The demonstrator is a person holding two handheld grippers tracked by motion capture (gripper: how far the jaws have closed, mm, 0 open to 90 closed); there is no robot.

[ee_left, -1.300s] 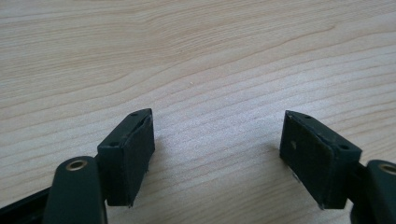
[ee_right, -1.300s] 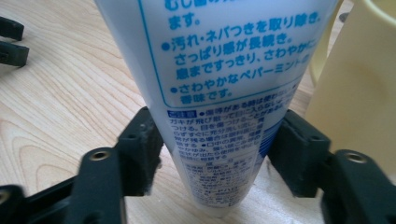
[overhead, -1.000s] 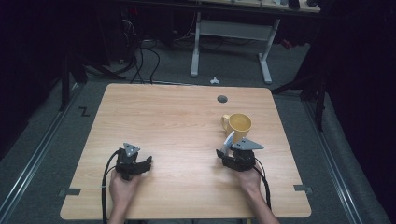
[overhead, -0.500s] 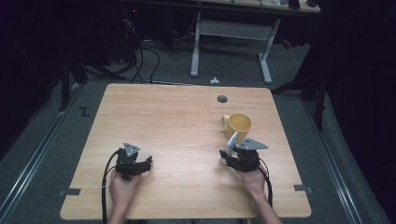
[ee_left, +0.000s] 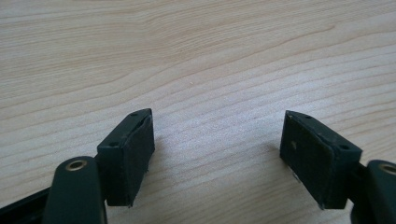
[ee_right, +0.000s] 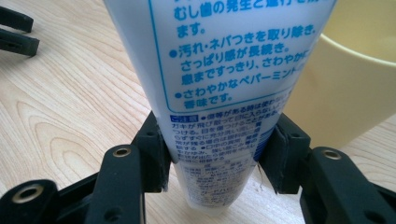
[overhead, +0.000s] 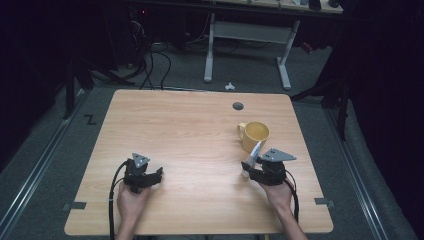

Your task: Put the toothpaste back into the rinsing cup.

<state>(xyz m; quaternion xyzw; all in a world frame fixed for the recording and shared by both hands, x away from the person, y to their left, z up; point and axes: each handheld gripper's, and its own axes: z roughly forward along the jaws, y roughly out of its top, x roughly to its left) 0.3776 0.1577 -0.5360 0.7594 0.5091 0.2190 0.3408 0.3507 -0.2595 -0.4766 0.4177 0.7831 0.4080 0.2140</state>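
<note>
Dark room around me, a metal-legged desk at the back, and the pale wooden table (overhead: pixel 200 130) ahead. From the high view, my right gripper (overhead: pixel 248 169) sits at the right front of the table with the toothpaste tube (overhead: pixel 253 155) leaning up toward the yellow mug (overhead: pixel 255 136); since a second ago this gripper has drifted slightly rightward and toward me, tube in tow. The mug has not shifted. My left gripper (overhead: pixel 156 173) rests at the left front, unmoved.

In the left gripper view, my jaws stand wide apart over bare wood grain, gripping nothing.

In the right gripper view, my jaws press both sides of the tube (ee_right: pixel 219 93) near its lower end, blue print facing me, cap end down close to the table. The mug (ee_right: pixel 345 79) stands just behind it, at the right.
</note>
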